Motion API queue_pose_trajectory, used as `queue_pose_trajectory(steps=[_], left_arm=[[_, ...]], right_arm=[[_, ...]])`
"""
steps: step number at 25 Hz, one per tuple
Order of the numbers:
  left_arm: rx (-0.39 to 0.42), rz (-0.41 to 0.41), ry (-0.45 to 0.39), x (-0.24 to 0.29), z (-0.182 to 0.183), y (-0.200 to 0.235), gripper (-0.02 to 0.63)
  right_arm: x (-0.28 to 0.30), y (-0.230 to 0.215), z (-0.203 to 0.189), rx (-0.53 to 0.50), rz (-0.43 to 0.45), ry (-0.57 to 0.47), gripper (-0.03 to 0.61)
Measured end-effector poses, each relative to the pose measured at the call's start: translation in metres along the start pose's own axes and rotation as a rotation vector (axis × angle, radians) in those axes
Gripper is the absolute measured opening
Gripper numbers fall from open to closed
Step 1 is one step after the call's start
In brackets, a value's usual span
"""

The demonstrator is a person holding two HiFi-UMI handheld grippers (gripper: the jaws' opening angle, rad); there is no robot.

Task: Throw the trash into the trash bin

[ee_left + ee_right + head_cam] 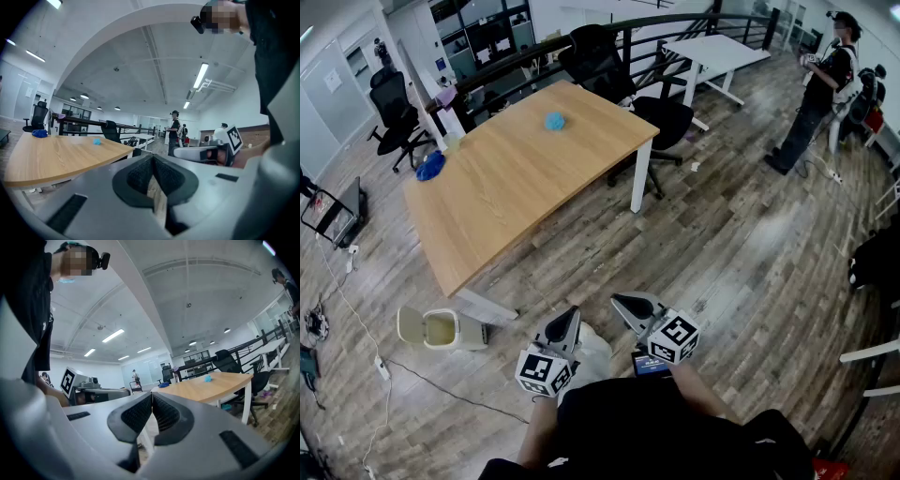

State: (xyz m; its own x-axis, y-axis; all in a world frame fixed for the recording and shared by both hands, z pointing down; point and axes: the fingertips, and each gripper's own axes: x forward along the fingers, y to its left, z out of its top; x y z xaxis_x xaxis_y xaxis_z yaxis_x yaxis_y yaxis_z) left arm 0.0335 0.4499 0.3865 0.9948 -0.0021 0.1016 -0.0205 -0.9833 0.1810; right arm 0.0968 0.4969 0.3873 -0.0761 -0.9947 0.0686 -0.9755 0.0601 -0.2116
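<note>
A light blue crumpled piece of trash (554, 121) (96, 141) (207, 378) lies on the wooden table (506, 197), toward its far end. A darker blue piece (430, 166) (39, 133) rests near the table's left corner. On the floor at the table's near left corner stands a white trash bin (441, 329) with its lid up. I hold both grippers close to my body, well short of the table, pointing toward it. The left gripper (569, 319) (153, 161) is shut with nothing in it. The right gripper (623, 303) (152, 401) is shut too, and empty.
Black office chairs (609, 66) stand behind the table and another one (394, 108) at far left. A white table (712, 52) and a railing are at the back. A person (820, 89) stands at far right. Cables (366, 328) run along the floor at left.
</note>
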Motion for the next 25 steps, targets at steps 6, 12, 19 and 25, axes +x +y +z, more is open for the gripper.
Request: queue_pose_trajectory(steps=[6, 12, 19, 25], left_arm=[[-0.022, 0.031, -0.05, 0.06, 0.027, 0.096, -0.002], [-0.055, -0.002, -0.09, 0.111, 0.054, 0.157, -0.002], [-0.131, 0.031, -0.17, 0.121, 0.069, 0.254, -0.002], [-0.172, 0.088, -0.158, 0.14, 0.074, 0.292, -0.002]], right_arm=[[0.08, -0.061, 0.018, -0.022, 0.018, 0.019, -0.002], [0.173, -0.097, 0.055, -0.09, 0.106, 0.034, -0.002], [0.271, -0.116, 0.054, -0.115, 0.129, 0.092, -0.002], [0.318, -0.144, 0.056, -0.094, 0.173, 0.142, -0.002]])
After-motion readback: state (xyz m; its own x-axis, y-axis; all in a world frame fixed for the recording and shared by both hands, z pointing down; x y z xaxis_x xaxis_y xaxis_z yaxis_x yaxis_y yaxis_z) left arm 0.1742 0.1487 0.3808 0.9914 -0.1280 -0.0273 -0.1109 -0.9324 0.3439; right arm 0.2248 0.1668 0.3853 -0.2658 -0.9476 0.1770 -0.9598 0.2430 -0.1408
